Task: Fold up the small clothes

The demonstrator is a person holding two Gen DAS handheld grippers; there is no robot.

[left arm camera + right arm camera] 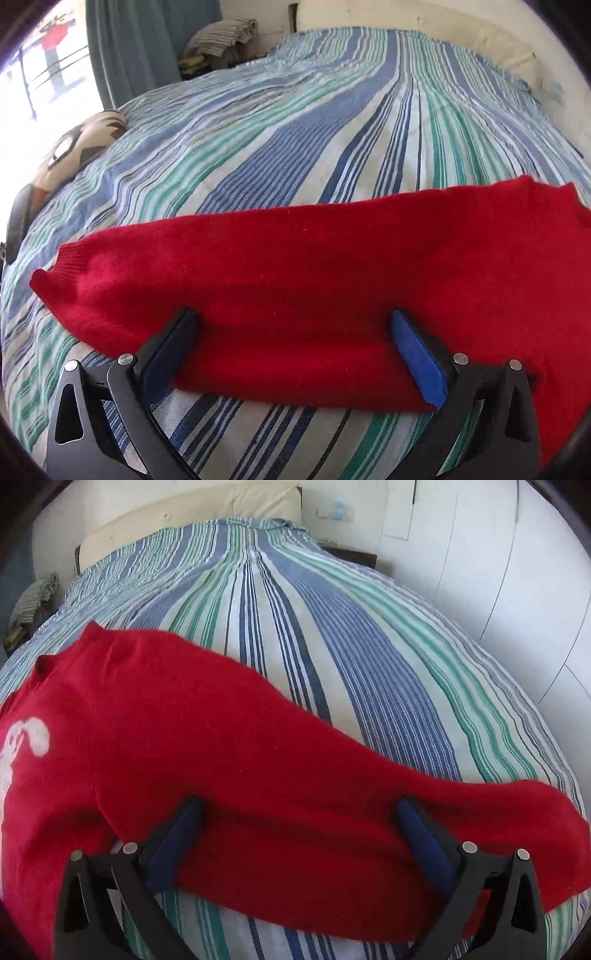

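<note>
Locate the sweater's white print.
The white print shows only in the right wrist view, at the far left edge, on the red sweater lying on the striped bedspread.

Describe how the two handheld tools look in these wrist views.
Both match: the left tool and right tool have black angular linkage arms with triangular cutouts and round silver pivot pins. Each finger carries a blue pad; those on the right tool look darker navy. No cables, markings or sleeves show.
</note>
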